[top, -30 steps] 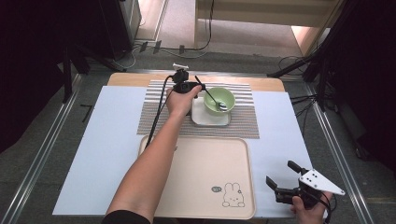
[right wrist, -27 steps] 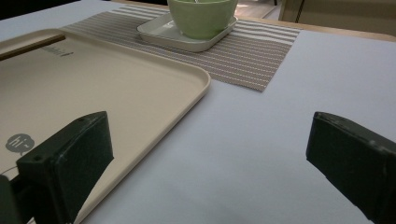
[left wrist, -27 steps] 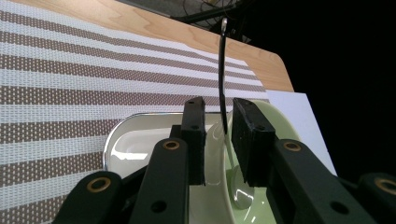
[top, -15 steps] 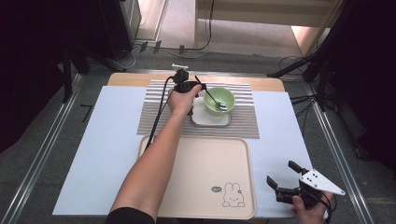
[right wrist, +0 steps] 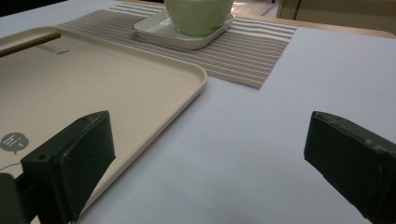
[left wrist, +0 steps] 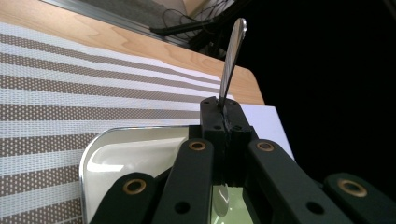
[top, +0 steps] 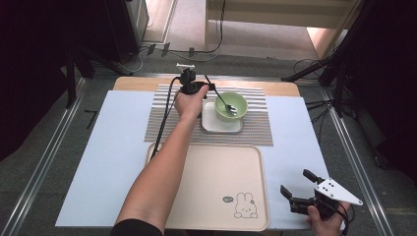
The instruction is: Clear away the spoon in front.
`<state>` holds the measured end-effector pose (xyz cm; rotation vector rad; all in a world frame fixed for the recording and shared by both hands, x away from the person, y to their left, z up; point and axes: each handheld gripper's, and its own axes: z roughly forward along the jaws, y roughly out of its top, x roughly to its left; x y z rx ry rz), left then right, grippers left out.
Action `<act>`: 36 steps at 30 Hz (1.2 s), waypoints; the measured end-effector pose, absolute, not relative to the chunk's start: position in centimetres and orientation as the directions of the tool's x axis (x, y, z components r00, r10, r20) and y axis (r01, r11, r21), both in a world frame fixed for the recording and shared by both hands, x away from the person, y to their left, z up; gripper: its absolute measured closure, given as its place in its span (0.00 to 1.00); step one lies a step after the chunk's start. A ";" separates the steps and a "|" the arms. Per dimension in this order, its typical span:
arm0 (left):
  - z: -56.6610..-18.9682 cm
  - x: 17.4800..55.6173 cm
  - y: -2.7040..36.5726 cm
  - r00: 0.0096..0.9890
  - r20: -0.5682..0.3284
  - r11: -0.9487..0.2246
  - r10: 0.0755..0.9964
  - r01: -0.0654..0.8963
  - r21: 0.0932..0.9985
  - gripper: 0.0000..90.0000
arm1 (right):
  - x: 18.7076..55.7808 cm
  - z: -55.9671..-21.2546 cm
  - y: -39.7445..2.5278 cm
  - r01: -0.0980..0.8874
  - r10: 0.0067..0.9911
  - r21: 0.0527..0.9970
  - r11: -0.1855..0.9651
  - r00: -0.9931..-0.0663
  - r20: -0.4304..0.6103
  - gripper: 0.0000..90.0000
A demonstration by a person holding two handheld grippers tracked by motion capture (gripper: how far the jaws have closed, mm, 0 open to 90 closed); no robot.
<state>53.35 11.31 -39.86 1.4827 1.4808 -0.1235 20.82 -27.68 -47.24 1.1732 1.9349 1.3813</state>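
On the surface's far edge, the left gripper (top: 209, 88) pinches the spoon (top: 225, 103) in the green bowl (top: 238, 104); a straight lift looks safest. The right gripper (top: 295, 189) waits with fingers spread.

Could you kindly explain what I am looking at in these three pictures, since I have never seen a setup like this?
A person works at a table holding hand-held tongs in each hand. One camera looks down from above; the other two ride on the tongs. The left tongs are shut on a spoon whose bowl end sits in a green bowl. The bowl stands on a small white plate on a striped mat. Nearer lies a beige tray. The right tongs wait open over the pale table cover beside the tray.
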 end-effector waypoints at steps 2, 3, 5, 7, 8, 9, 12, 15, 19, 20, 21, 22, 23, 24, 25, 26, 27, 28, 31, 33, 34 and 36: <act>-39.4 53.2 11.5 0.256 -0.669 0.237 0.697 0.799 0.553 1.00 | 20.8 -47.3 -27.7 0.362 0.853 0.924 0.120 -0.513 0.090 0.02; -39.2 53.1 11.5 0.259 -0.677 0.239 0.689 0.801 0.549 1.00 | 20.8 -47.3 -27.6 0.362 0.853 0.925 0.120 -0.514 0.091 0.02; -38.8 52.8 11.7 0.271 -0.679 0.231 0.682 0.801 0.552 1.00 | 20.9 -47.3 -27.6 0.359 0.852 0.925 0.123 -0.517 0.087 0.02; -38.5 52.5 11.9 0.280 -0.673 0.219 0.685 0.801 0.556 1.00 | 20.9 -47.2 -27.5 0.360 0.851 0.924 0.126 -0.517 0.086 0.02; -38.4 52.4 12.0 0.282 -0.676 0.218 0.681 0.803 0.555 1.00 | 20.9 -47.3 -27.5 0.361 0.851 0.924 0.125 -0.517 0.087 0.02; -38.3 52.3 12.1 0.283 -0.675 0.217 0.681 0.803 0.555 1.00 | 20.9 -47.3 -27.4 0.362 0.851 0.924 0.125 -0.518 0.087 0.02; -38.0 52.0 12.7 0.286 -0.684 0.220 0.671 0.804 0.552 1.00 | 20.9 -47.2 -27.4 0.359 0.851 0.925 0.128 -0.519 0.083 0.02; -37.9 51.7 13.2 0.291 -0.685 0.216 0.668 0.805 0.553 1.00 | 20.9 -47.3 -27.3 0.362 0.852 0.923 0.129 -0.517 0.084 0.02; -37.6 51.0 13.9 0.300 -0.704 0.221 0.644 0.808 0.546 1.00 | 20.9 -47.3 -27.3 0.362 0.851 0.923 0.130 -0.518 0.083 0.02; -37.5 50.9 13.9 0.303 -0.700 0.216 0.647 0.807 0.549 1.00 | 20.9 -47.3 -27.3 0.364 0.852 0.922 0.129 -0.517 0.085 0.02; -37.5 50.9 13.9 0.303 -0.700 0.216 0.647 0.807 0.549 1.00 | 20.9 -47.3 -27.3 0.364 0.852 0.922 0.129 -0.517 0.085 0.02; -37.4 50.5 14.2 0.306 -0.702 0.217 0.643 0.806 0.551 1.00 | 21.0 -47.3 -27.3 0.364 0.852 0.923 0.128 -0.516 0.085 0.02; -37.3 50.4 14.3 0.307 -0.705 0.218 0.639 0.807 0.549 1.00 | 20.9 -47.3 -27.3 0.365 0.852 0.922 0.129 -0.517 0.085 0.02; -37.2 50.2 14.5 0.309 -0.702 0.217 0.642 0.805 0.553 1.00 | 20.9 -47.3 -27.3 0.364 0.852 0.922 0.130 -0.517 0.085 0.02; -37.1 50.1 14.5 0.309 -0.702 0.218 0.642 0.804 0.553 1.00 | 20.9 -47.2 -27.3 0.362 0.852 0.923 0.133 -0.518 0.080 0.02; -37.0 49.9 14.7 0.311 -0.703 0.218 0.639 0.804 0.554 1.00 | 20.9 -47.2 -27.2 0.362 0.852 0.923 0.134 -0.518 0.080 0.02; -37.0 49.8 14.9 0.313 -0.702 0.217 0.640 0.803 0.555 1.00 | 21.0 -47.2 -27.2 0.360 0.850 0.923 0.136 -0.521 0.078 0.02; -36.9 49.7 15.0 0.311 -0.702 0.218 0.640 0.803 0.554 1.00 | 20.9 -47.2 -27.1 0.360 0.850 0.923 0.137 -0.522 0.077 0.02; -36.8 49.3 15.4 0.315 -0.709 0.218 0.632 0.805 0.552 1.00 | 20.9 -47.1 -27.1 0.359 0.850 0.923 0.140 -0.521 0.074 0.02; -36.7 48.9 15.6 0.321 -0.699 0.206 0.639 0.804 0.558 1.00 | 20.8 -47.1 -27.0 0.358 0.850 0.923 0.140 -0.522 0.074 0.02; -36.7 48.7 15.7 0.323 -0.703 0.206 0.633 0.806 0.555 1.00 | 20.8 -47.1 -27.1 0.357 0.849 0.923 0.141 -0.523 0.073 0.02; -36.7 48.3 16.0 0.326 -0.716 0.211 0.617 0.808 0.550 1.00 | 20.8 -47.1 -27.1 0.357 0.850 0.923 0.139 -0.521 0.073 0.02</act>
